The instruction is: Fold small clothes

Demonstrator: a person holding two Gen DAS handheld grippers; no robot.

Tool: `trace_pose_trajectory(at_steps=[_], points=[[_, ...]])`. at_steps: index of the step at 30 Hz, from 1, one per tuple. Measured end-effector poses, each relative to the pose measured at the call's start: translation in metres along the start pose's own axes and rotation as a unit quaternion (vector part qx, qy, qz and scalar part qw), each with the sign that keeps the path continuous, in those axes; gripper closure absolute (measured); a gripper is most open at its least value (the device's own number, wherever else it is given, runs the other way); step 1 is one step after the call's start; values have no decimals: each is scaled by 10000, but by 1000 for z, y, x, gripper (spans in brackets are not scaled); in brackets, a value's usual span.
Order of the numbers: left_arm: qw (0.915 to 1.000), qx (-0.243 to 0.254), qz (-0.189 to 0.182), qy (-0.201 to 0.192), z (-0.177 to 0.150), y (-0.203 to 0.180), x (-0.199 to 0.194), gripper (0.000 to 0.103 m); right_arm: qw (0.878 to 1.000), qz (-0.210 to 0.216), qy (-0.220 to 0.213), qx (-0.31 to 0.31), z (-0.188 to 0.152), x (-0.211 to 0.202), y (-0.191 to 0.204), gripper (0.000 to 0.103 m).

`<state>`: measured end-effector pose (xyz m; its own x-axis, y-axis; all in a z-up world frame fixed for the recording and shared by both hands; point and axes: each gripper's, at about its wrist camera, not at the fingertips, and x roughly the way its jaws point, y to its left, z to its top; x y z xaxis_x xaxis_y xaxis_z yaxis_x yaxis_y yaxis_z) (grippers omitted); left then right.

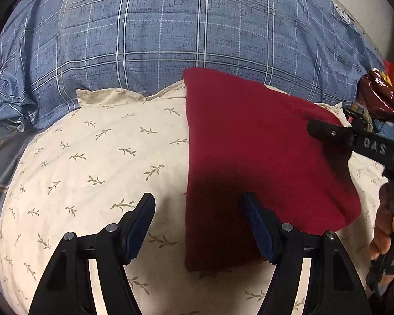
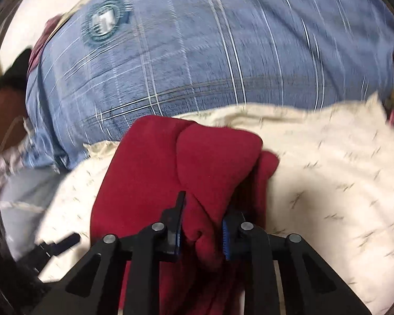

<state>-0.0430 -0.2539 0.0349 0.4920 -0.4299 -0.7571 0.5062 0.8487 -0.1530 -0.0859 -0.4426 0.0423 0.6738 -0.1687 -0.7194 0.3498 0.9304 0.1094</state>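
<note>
Item 1: red garment [image 1: 252,141]. Laid on cream pillow [image 1: 97,162] w/ leaf print; left edge seen straight in left wrist view, lower right corner rounded. In right wrist view a bunched fold of the garment [image 2: 205,173] is seen raised off the pillow [image 2: 328,173].

Item 2: left tool [image 1: 197,225]. Fingers spread wide, nothing gripped; held over garment's near left edge, one finger above pillow, other above red cloth.

Item 3: right tool [image 2: 203,225]. Fingers drawn narrow, clamped on the bunched red fold. Same tool [image 1: 325,131] seen at garment's right side in left wrist view, hand [image 1: 388,231] partly visible on its handle.

Item 4: blue plaid bedding [image 1: 170,39], behind pillow, round emblem at far edge. Right wrist view blurred.

Item 5: dark red shiny packet [image 1: 380,92], far right; contents not discernible.
</note>
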Motion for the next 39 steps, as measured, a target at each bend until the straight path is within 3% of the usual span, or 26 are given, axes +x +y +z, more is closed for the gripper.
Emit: trace_pose_trajectory(at_steps=[4, 11, 13, 17, 19, 20, 23, 28, 32, 35, 39], points=[[10000, -20, -50, -12, 0, 1, 1, 32, 9988, -95, 441, 209, -12, 29, -14, 82], [10000, -46, -7, 22, -1, 2, 5, 32, 9973, 316, 435, 506, -15, 12, -21, 68], [10000, -26, 17, 12, -1, 1, 5, 32, 9969, 347, 466, 523, -16, 10, -22, 57], [10000, -42, -9, 2, -1, 2, 6, 32, 9933, 603, 508, 846, -16, 1, -32, 48], [10000, -76, -64, -10, 0, 4, 4, 32, 9915, 692, 372, 1039, -15, -5, -38, 32], [9999, -102, -99, -3, 0, 5, 2, 32, 9906, 731, 273, 1123, -15, -8, -42, 29], [9987, -315, -393, 4, 5, 14, -2, 32, 9882, 787, 71, 1313, -10, -11, -55, 22], [9951, -677, -660, 275, 21, 30, 10, 28, 9877, 849, 7, 1313, -2, 5, -61, 22], [9931, -682, -948, 140, 35, 30, 23, 26, 9815, 1081, 307, 1553, -7, 29, -68, 21], [9883, -711, -1327, 262, 34, 29, 40, 23, 9731, 1429, 586, 1707, -11, 49, -73, 11], [9864, -419, -1459, 628, 29, 20, 63, 19, 9793, 1380, 406, 1423, -16, 53, -63, 8]])
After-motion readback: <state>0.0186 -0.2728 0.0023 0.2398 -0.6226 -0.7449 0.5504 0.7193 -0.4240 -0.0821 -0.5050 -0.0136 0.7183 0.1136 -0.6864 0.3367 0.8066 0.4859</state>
